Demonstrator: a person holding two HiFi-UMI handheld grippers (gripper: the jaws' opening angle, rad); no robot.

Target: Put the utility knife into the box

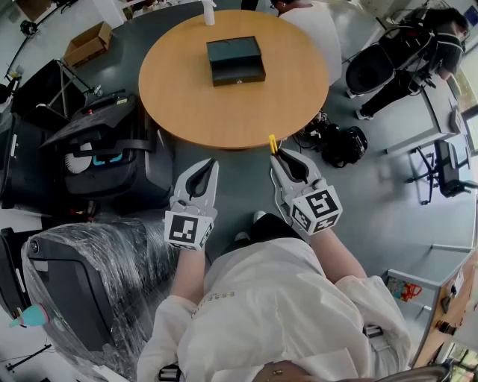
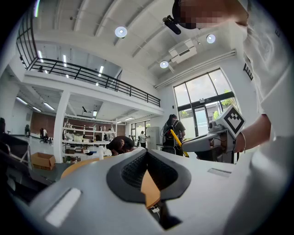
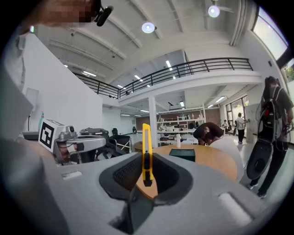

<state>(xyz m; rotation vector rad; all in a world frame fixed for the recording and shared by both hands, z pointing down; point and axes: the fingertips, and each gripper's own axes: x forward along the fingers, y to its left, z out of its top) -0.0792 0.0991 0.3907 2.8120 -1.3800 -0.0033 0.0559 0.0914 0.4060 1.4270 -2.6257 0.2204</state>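
The right hand-held gripper (image 1: 277,154) pinches a yellow utility knife (image 3: 146,152) between its jaws. The knife stands upright in the grip, with its upper end rising above the jaw tips. In the head view the knife's tip (image 1: 272,142) lies just at the near edge of the round wooden table (image 1: 187,101). The left hand-held gripper (image 1: 213,164) hovers beside the right one, short of the table's edge. Its jaws are pressed together at the tips, with nothing between them.

The dark box (image 1: 235,61) sits on the far half of the table, well apart from the knife. Its lid is down, so nothing of its inside shows. A white bottle (image 1: 209,12) stands at the table's far edge.

On the floor to the left, an open black equipment case (image 1: 112,160) holds white and blue items. Farther off, a brown cardboard box (image 1: 88,42) lies open; its contents cannot be made out.
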